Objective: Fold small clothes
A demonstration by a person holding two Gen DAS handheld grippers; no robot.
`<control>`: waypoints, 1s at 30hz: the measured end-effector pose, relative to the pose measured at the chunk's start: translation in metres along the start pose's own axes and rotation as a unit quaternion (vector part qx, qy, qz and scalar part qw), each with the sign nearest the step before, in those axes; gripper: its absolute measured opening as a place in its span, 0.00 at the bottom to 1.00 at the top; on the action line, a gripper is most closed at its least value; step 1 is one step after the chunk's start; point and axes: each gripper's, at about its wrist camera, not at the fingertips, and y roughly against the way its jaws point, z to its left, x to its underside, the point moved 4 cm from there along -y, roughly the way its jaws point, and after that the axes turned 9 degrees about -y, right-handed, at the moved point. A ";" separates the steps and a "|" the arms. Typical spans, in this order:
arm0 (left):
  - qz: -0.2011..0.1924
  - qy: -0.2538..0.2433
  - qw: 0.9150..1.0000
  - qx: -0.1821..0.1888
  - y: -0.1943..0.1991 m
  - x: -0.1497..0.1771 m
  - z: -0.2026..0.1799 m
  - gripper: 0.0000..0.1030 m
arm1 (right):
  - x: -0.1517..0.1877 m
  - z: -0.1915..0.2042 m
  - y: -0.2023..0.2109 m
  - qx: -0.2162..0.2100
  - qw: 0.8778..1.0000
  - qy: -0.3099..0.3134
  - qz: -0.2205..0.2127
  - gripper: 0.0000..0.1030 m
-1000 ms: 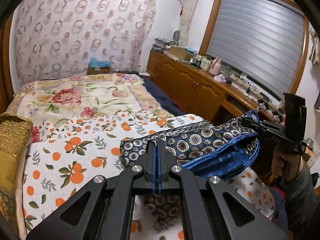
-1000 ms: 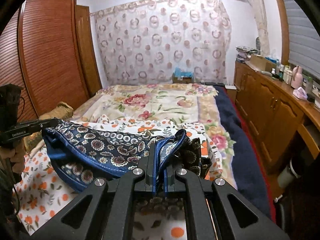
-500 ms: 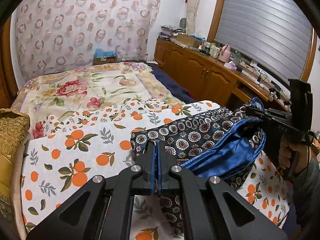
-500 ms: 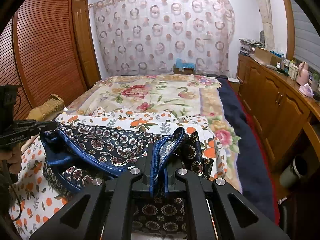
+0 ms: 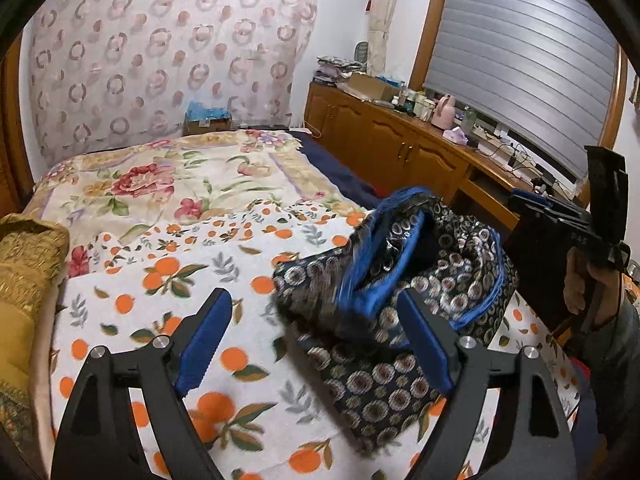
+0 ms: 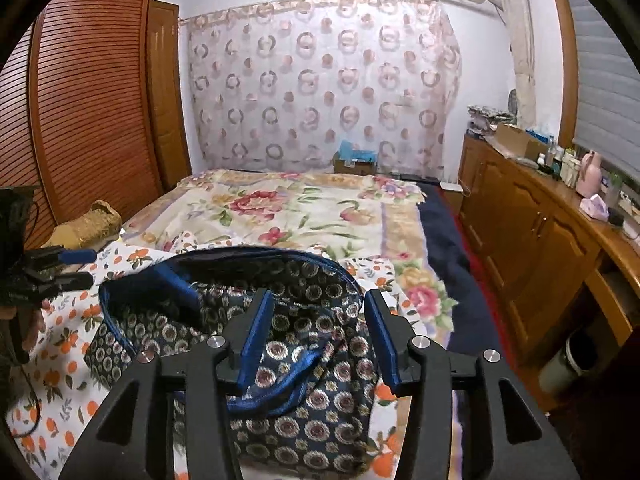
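While our jaws have just been opening, both grippers, left (image 5: 316, 336) and right (image 6: 320, 336), gape free; the patterned garment (image 6: 280, 328) lies crumpled on the bed (image 5: 224, 264) beyond them.

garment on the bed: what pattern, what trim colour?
Dark navy garment with round medallion print, bright blue trim. Clearest in the right wrist view.
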 end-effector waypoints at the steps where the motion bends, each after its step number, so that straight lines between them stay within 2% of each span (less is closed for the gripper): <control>1: 0.004 0.001 1.000 -0.003 0.001 0.004 0.002 0.83 | 0.004 -0.001 0.002 0.000 1.000 0.003 0.000 0.49; 4: 0.025 -0.007 1.000 -0.006 -0.002 0.015 0.005 0.83 | 0.017 -0.003 0.002 0.001 1.000 0.015 0.014 0.49; 8: 0.059 -0.019 0.998 -0.006 -0.017 0.028 0.002 0.83 | 0.035 -0.007 -0.008 0.013 0.998 0.037 0.058 0.49; 13: 0.081 -0.035 0.996 0.003 -0.038 0.028 -0.007 0.83 | 0.047 -0.009 -0.030 0.049 0.990 0.086 0.098 0.49; 18: 0.082 -0.054 0.995 -0.001 -0.053 0.013 -0.014 0.83 | 0.026 -0.003 -0.046 0.020 0.992 0.091 0.089 0.49; 22: 0.084 -0.048 0.995 -0.008 -0.067 -0.001 -0.005 0.83 | 0.015 0.001 -0.066 0.001 0.990 0.109 0.088 0.49; 24: 0.076 -0.043 0.996 -0.020 -0.070 -0.006 0.002 0.83 | 0.011 -0.005 -0.080 0.007 0.990 0.105 0.092 0.49; 26: 0.069 -0.030 0.996 -0.049 -0.076 -0.012 0.017 0.83 | 0.007 -0.012 -0.093 0.016 0.991 0.093 0.098 0.49; 30: 0.071 -0.005 0.992 -0.101 -0.081 -0.014 0.044 0.83 | -0.004 -0.033 -0.114 0.078 0.991 0.043 0.100 0.49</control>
